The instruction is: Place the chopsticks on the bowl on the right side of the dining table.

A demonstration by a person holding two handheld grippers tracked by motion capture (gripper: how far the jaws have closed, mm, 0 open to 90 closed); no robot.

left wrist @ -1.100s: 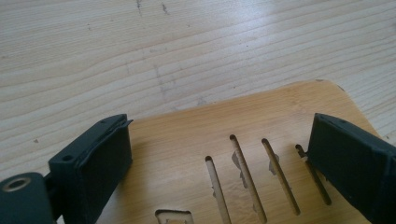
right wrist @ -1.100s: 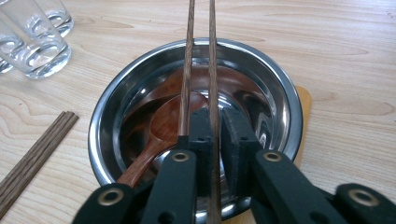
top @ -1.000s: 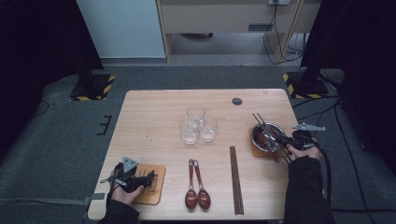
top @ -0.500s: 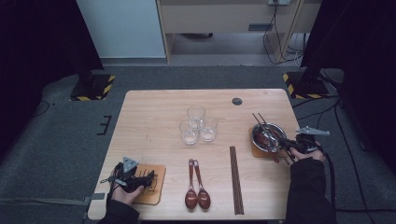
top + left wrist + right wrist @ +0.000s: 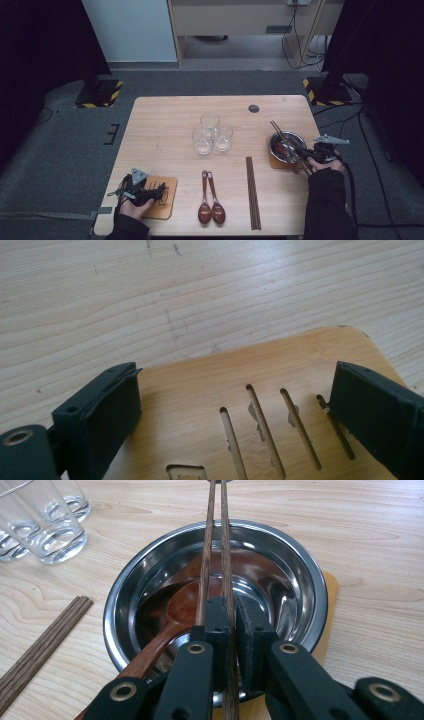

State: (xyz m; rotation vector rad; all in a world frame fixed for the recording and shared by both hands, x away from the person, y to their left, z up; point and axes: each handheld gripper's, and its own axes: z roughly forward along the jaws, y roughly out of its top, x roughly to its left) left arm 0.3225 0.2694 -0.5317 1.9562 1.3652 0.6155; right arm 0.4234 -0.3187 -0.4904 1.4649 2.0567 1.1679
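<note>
No writing to read anywhere I look.

From above, my counter (image 5: 165, 125) is bare wood with no print, and the yellow-and-black striped markings (image 5: 107, 95) on the stand feet on the floor behind it are only warning stripes, with no letters or numbers. Looking along my left tongs (image 5: 235, 405), the slotted wooden board (image 5: 280, 370) carries no stamp or brand. Looking along my right tongs (image 5: 231, 625), the steel bowl (image 5: 300, 580), the chopsticks (image 5: 214, 540), the wooden spoon (image 5: 185, 605) and the glasses (image 5: 50, 525) show no label or mark that I can make out.
</note>
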